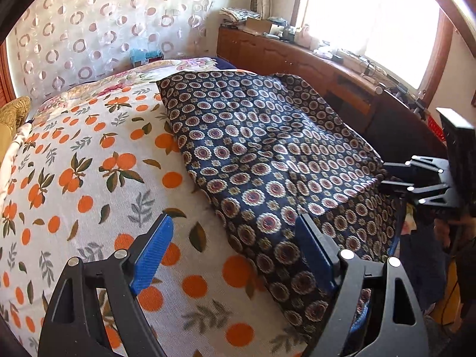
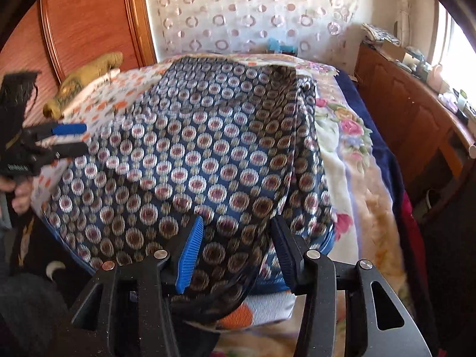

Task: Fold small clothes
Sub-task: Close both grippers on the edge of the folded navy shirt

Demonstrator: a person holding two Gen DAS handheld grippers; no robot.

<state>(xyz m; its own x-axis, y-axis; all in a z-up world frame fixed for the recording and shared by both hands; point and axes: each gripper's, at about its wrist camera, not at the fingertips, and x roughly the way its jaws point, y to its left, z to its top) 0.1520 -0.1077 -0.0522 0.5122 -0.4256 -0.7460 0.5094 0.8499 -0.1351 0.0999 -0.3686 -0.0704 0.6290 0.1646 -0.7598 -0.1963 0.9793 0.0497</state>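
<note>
On the bed, over the orange-print sheet (image 1: 89, 178), your dark blue medallion cloth (image 1: 267, 148) lies folded, its edge hanging down. Your left gripper (image 1: 235, 255) is released; your right gripper (image 2: 236, 250) stands apart around the cloth's near edge, not pressing

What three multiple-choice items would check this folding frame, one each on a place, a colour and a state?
1. Where does the dark medallion-print garment lie?
A. on the orange-fruit sheet
B. on the wooden cabinet
C. on the floor

2. What colour are the pads of the left gripper?
A. red
B. blue
C. yellow

3. How do the left gripper's jaws stand?
A. clamped on the garment
B. shut on nothing
C. wide open, holding nothing

Answers: 1 A, the garment is spread over the fruit print on the bed. 2 B, both ribbed pads are blue. 3 C, the sheet shows through a wide gap between the pads.
</note>
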